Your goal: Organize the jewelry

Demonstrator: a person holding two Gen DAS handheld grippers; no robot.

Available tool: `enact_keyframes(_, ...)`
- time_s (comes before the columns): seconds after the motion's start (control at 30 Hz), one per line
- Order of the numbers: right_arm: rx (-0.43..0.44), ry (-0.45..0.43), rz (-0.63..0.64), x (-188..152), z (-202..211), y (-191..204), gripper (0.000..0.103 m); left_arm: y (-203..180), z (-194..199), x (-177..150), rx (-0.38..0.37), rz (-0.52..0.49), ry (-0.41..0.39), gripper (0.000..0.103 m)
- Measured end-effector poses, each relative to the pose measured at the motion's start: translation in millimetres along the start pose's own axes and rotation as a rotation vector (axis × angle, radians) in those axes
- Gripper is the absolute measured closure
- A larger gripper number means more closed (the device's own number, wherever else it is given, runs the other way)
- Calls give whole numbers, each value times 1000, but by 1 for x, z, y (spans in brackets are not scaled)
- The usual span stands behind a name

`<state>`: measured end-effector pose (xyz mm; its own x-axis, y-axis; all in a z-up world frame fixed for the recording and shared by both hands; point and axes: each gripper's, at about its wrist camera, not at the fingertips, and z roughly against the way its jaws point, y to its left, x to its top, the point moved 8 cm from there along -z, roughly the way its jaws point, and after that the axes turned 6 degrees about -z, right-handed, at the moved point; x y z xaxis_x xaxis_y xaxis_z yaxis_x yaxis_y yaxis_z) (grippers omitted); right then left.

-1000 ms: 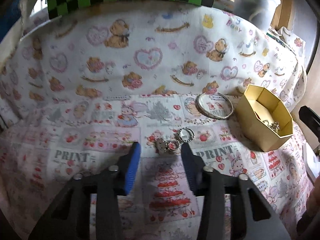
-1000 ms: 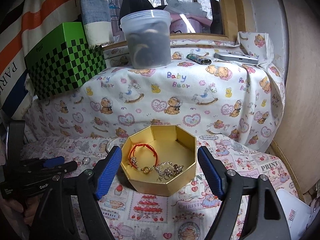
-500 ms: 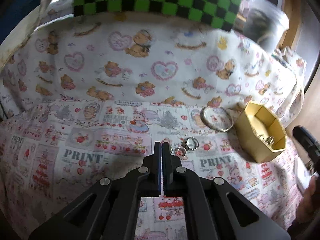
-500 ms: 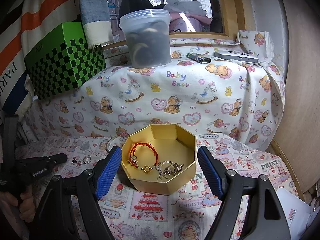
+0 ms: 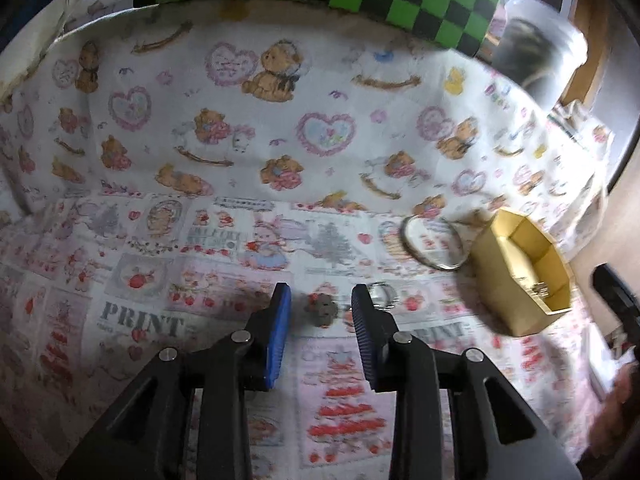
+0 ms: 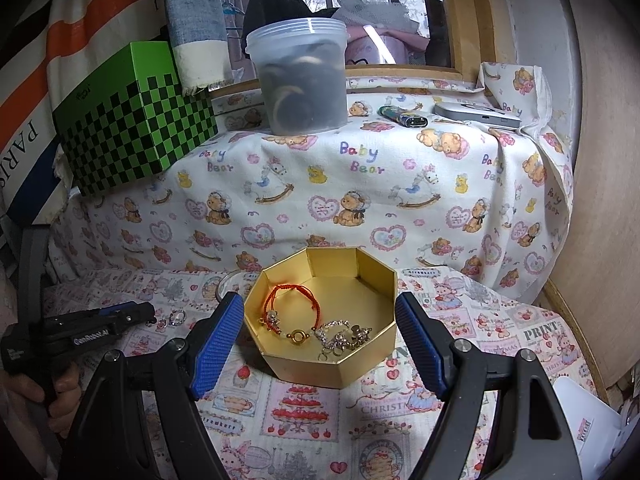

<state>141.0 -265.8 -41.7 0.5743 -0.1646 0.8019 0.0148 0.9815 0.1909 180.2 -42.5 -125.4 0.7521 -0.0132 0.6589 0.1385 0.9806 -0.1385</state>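
My left gripper is open, its blue fingers on either side of a small dark charm lying on the printed cloth. A silver ring lies just past the right finger. A silver bangle lies beside the gold octagonal box. My right gripper is open, fingers flanking the gold box, which holds a red cord bracelet and a silver chain piece. The left gripper shows at the left of the right wrist view.
A cloth-covered ledge rises behind, carrying a green checkered box, a clear plastic tub, a lighter and a grey flat device. A wooden wall panel stands at the right.
My left gripper was open, then shut half a second ago, and has opened again around the charm, closer to the cloth. The right gripper has not moved.
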Motion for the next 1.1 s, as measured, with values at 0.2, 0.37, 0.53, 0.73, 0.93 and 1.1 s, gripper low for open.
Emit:
enact_keyframes(0.2, -5, 7, 1, -1, -2, -1, 23, 4, -6, -2, 6, 18, 26, 84)
enact_keyframes(0.37, -6, 10, 3, -1, -3, -1, 23, 10, -3, -5, 68, -26, 33, 93)
enact_keyframes(0.53, 0, 8, -2, -1, -2, -1, 23, 15, 12, 0, 126, -45, 22, 94)
enact_keyframes(0.73, 25, 4, -14, 1, 3, 1, 23, 27, 70, 17, 93, -3, -110, 93)
enact_keyframes(0.93, 32, 13, 15, -2, 4, 9, 23, 31, 100, 25, 87, -8, -196, 93)
enact_keyframes(1.1, 80, 88, -35, -3, 12, 27, 23, 32, 105, 26, 40, 11, -197, 93)
